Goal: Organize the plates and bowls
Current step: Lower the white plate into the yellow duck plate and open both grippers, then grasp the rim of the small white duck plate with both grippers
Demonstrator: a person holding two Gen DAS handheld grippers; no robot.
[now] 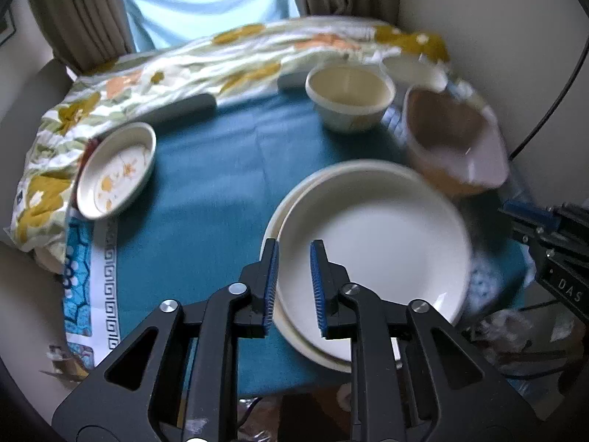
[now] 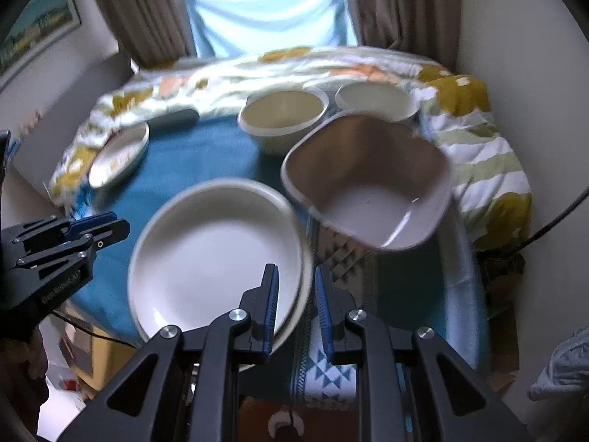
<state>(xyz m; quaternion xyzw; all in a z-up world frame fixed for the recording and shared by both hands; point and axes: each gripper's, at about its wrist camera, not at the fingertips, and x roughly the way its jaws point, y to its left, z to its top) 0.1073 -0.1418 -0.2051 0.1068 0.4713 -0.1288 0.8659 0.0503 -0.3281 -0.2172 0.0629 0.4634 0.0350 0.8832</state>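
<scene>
Two large cream plates (image 1: 375,235) lie stacked near the front of the teal-clothed table (image 1: 206,184); the stack also shows in the right wrist view (image 2: 217,246). My left gripper (image 1: 293,281) is open, its fingers astride the stack's left rim. My right gripper (image 2: 296,304) is open, its fingers astride the stack's right rim. A pinkish squarish bowl (image 2: 368,184) sits tilted at right (image 1: 456,140). Two cream bowls (image 2: 283,114) (image 2: 375,101) stand behind it. A small floral plate (image 1: 116,171) leans at left.
A floral quilt (image 1: 221,59) is bunched along the table's back and sides. A grey bar (image 1: 184,107) lies under its edge. Walls close in at right and left. A patterned cloth (image 2: 331,368) hangs at the front edge.
</scene>
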